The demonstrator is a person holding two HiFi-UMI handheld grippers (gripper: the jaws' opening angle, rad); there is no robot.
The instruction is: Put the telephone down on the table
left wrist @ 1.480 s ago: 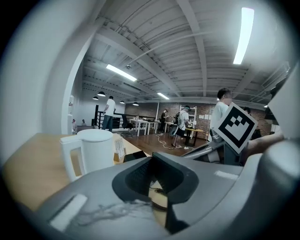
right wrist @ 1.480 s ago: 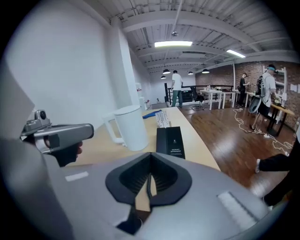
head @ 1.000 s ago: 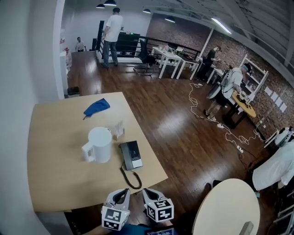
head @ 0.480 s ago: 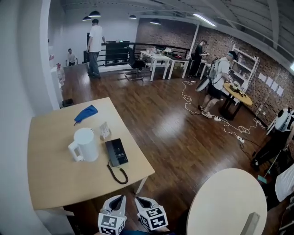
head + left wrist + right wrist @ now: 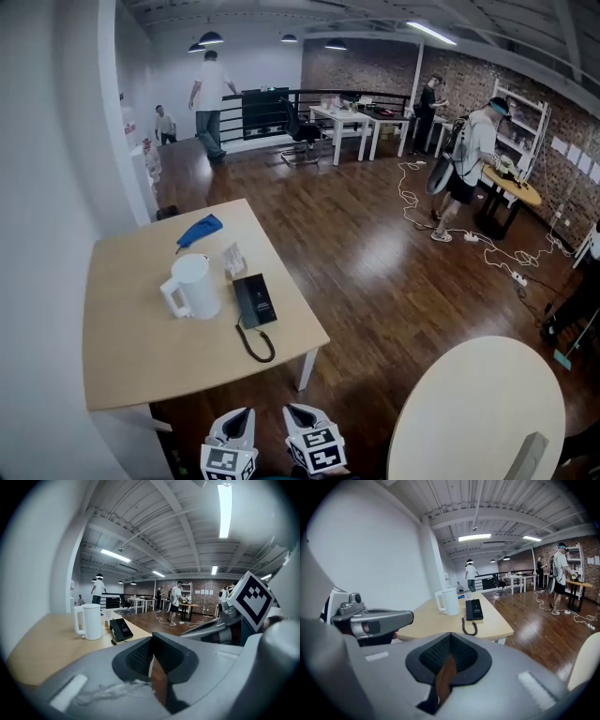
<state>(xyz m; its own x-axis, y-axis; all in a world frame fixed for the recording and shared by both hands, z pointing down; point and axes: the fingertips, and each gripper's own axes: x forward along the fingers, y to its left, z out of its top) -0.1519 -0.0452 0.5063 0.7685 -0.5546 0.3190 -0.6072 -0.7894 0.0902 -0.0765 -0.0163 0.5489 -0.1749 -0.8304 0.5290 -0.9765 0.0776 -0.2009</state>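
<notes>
**Q:** Which step is actually being worked on here? Read left to right, a white jug [image 5: 194, 286] is seen standing on the table [image 5: 131, 366]. Just right of it the telephone [image 5: 254, 300] is laid flat near the table's right edge. Its coiled cord [image 5: 255, 343] is looped toward the near edge. So the phone's already down, tbh.

**A:** Yep, same reading here. The left hand-held gripper [image 5: 240, 418] is shown with its jaws pressed together and nothing between them. Same story for the right hand-held gripper [image 5: 298, 414]: closed up, nothing carried. Both are held side by side, low at the near end, pointed toward the table but well apart from it. The phone isn't touched by either one.

**Q:** So what's called for next?

**A:** Not much, probably. The putting-down part can be judged as done, or else not begun if a pick-up is meant to come first; that can't be settled from this. If the phone is to be handled, the table would have to be approached and one pair of jaws opened wide. The body would then be taken across its narrow sides, with the cord kept from being snagged or dragged over the edge.
</notes>
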